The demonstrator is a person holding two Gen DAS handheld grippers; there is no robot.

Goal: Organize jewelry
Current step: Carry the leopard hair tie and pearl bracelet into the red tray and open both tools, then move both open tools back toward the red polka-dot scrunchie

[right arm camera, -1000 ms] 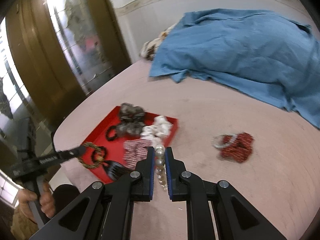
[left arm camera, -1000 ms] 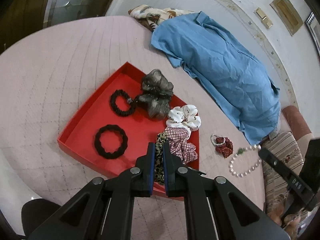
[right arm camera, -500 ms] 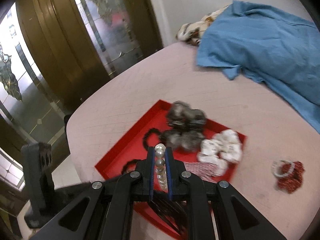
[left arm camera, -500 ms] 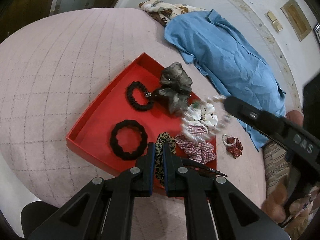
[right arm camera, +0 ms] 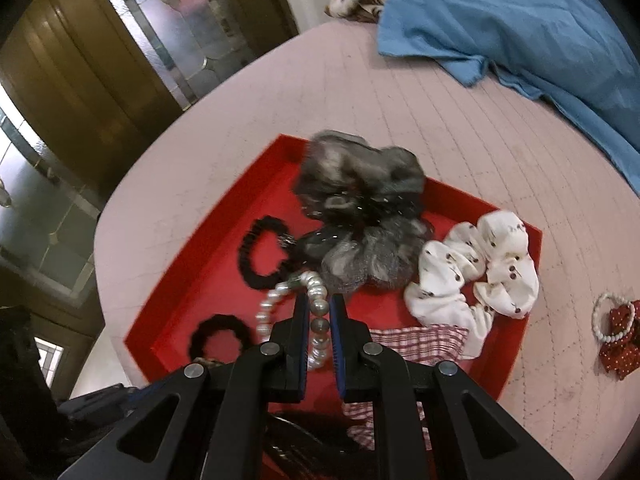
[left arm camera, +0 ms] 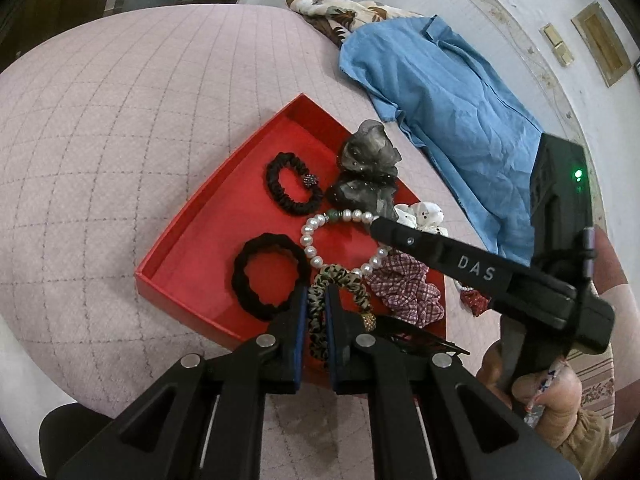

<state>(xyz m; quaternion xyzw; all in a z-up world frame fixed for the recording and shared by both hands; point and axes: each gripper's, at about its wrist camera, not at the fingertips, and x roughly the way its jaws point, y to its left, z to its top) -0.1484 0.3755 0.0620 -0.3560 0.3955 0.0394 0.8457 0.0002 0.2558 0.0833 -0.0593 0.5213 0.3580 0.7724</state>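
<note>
Two grippers work over one red tray (left arm camera: pixel 208 216) on the pink quilted bedspread (left arm camera: pixel 120 100). We note the left gripper (left arm camera: pixel 316 304) with its fingers pinched together on the leopard-print scrunchie (left arm camera: pixel 344 276), which sits at the tray's near edge. The right gripper (right arm camera: pixel 319 320) is closed on the pearl bracelet (right arm camera: pixel 316 304); in the left wrist view the bracelet (left arm camera: pixel 320 236) loops over the middle of the tray, its far end under the right gripper's black finger (left arm camera: pixel 440 248). We cannot tell whether the pearls touch the tray floor. Crowding around the bracelet: a grey organza scrunchie (left arm camera: pixel 368 172) just behind it, a thin black scrunchie with a bead (left arm camera: pixel 292 188) to the left, a thick black scrunchie (left arm camera: pixel 268 276) beside the leopard one, a red-checked scrunchie (left arm camera: pixel 404 288) to the right, and a white spotted scrunchie (right arm camera: pixel 472 272) in the tray's far right corner. A dark comb-like piece (left arm camera: pixel 420 340) lies at the near right edge, partly hidden by the left gripper. Outside the tray, on the bedspread, we see a red dotted bow with a small white bead ring (right arm camera: pixel 616 336). Farther back lie a blue shirt (right arm camera: pixel 520 20) and a floral cloth (left arm camera: pixel 340 12).
</note>
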